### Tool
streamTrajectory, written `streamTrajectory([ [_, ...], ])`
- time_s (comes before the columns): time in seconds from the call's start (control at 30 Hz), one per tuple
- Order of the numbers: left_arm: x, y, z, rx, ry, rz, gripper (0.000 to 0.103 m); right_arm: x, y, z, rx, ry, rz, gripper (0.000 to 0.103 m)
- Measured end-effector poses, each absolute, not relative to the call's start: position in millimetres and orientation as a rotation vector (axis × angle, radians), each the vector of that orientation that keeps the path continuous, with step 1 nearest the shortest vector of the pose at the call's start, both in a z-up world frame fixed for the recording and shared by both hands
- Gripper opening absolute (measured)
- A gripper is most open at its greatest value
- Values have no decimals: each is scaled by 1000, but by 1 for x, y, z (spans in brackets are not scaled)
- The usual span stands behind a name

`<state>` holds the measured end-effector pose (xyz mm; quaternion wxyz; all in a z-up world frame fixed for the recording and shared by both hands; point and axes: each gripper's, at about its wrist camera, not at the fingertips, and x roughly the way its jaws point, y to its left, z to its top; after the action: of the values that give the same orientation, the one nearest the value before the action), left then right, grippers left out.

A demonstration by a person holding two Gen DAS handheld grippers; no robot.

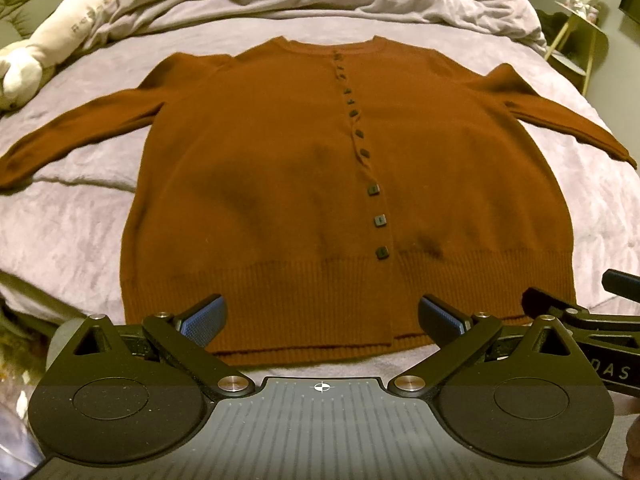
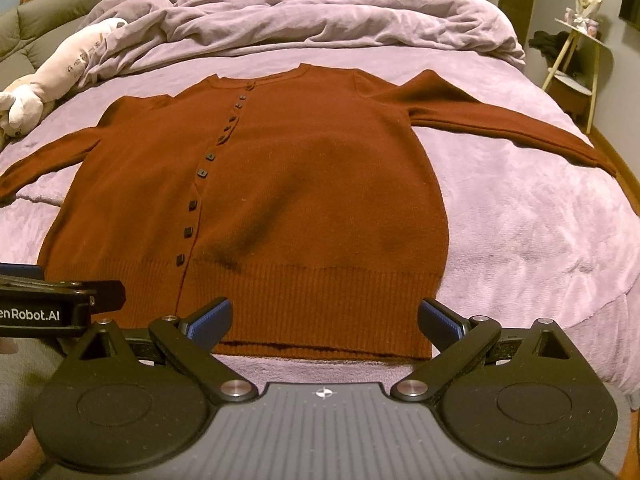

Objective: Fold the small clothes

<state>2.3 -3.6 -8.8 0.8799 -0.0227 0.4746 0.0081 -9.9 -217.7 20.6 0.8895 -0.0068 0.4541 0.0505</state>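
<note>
Hovering at the foot edge of the bed (image 2: 540, 240): both grippers, side by side, spread wide, nothing in either. Left gripper (image 1: 322, 320) sits over the hem just left of the button line; right gripper (image 2: 324, 322) over the hem's right half, its outer finger near the right hem corner.

Cardigan (image 1: 320, 168) lies flat, face up, buttoned, in the middle of the bed. Long axis runs straight away from the grippers: hem nearest, collar toward the crumpled duvet (image 2: 300, 12) at the head end. Sleeves are splayed out toward the bed's left and right edges, each well apart from the body.

Nothing folded yet, by the look of it. Each sleeve falls to the same-side gripper; right sleeve (image 2: 500, 124) runs almost to the right edge. Plush toy (image 1: 44, 52) at the far left corner is clear of the work.
</note>
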Motion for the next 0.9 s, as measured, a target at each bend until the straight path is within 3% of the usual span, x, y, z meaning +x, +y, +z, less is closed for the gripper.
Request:
streamTrajectory([
  [0.9, 8, -2, -14, -56, 1016, 10, 103, -10, -222, 23, -3, 890, 118, 99],
])
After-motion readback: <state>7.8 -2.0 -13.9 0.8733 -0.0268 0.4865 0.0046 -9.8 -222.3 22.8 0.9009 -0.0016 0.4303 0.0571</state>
